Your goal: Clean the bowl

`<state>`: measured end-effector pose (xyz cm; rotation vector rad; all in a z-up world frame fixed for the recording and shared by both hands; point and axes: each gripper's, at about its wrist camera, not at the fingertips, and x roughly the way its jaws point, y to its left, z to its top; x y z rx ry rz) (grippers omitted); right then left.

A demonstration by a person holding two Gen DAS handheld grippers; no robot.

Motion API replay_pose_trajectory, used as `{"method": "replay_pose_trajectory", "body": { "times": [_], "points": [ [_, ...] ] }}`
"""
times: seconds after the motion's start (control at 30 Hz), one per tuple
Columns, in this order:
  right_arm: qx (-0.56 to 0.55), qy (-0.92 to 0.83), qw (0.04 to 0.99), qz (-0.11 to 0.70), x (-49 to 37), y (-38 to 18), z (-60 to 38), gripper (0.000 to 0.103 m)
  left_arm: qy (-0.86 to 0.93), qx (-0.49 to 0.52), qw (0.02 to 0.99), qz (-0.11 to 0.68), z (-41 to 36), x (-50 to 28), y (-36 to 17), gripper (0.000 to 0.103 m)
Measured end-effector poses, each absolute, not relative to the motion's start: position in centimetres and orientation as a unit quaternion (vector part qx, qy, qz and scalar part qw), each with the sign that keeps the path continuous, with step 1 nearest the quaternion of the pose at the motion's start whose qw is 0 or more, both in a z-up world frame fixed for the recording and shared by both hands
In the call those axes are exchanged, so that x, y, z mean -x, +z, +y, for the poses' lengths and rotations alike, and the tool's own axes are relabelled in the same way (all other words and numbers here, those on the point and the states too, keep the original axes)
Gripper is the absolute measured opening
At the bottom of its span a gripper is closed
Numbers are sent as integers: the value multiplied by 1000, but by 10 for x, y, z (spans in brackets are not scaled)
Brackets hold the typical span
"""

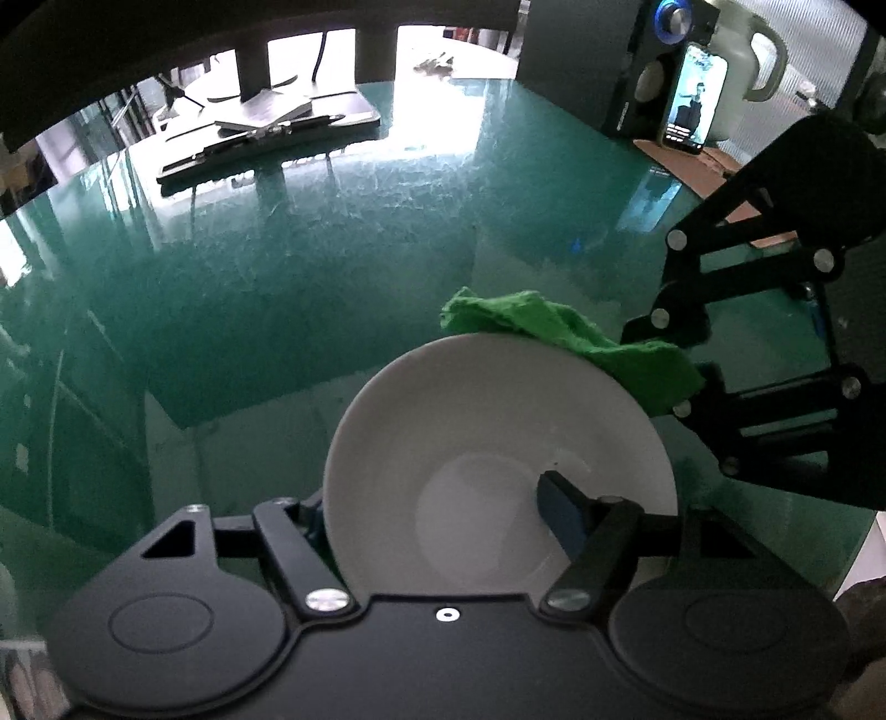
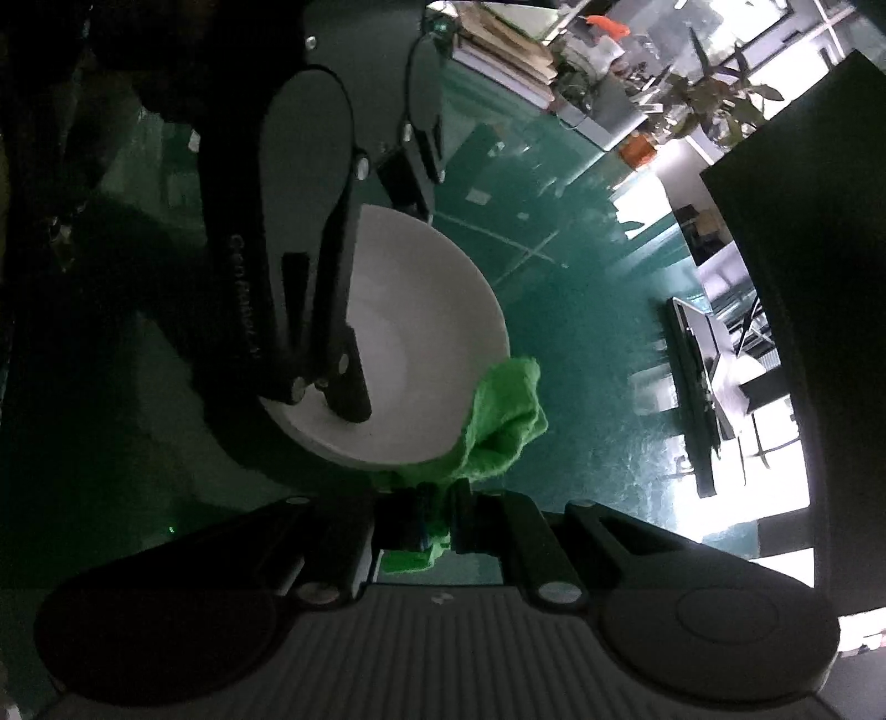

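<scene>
A white bowl (image 1: 470,399) stands on the green table, low in the left wrist view. My left gripper (image 1: 437,515) straddles its left wall, with the blue pad (image 1: 559,509) of one finger pressed inside and the other finger against the outside, so it is shut on the bowl. A crumpled green cloth (image 1: 554,327) lies over the bowl's far rim. My right gripper (image 1: 698,354) comes in from the right, shut on that cloth. In the right wrist view the cloth (image 2: 504,421) bunches out of the pinched right gripper (image 2: 437,515) beside the bowl (image 2: 437,310).
The glossy green tabletop (image 1: 332,249) spreads beyond the bowl. A monitor stand and keyboard (image 1: 266,127) sit at the back. A speaker (image 1: 598,61), a lit phone (image 1: 695,97), a white jug (image 1: 747,61) and cardboard (image 1: 698,171) stand at the back right. Stacked books (image 2: 509,50) and plants (image 2: 709,94) line another edge.
</scene>
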<state>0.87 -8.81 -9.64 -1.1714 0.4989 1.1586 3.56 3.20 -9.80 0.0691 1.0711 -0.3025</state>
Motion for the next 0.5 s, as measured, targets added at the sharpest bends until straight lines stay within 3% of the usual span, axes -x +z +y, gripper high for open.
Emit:
{"method": "replay_pose_trajectory", "body": {
  "times": [0.5],
  "points": [
    [508, 513, 665, 192, -10, -98, -84, 6, -132, -34, 843, 521, 29, -29, -99, 77]
  ]
}}
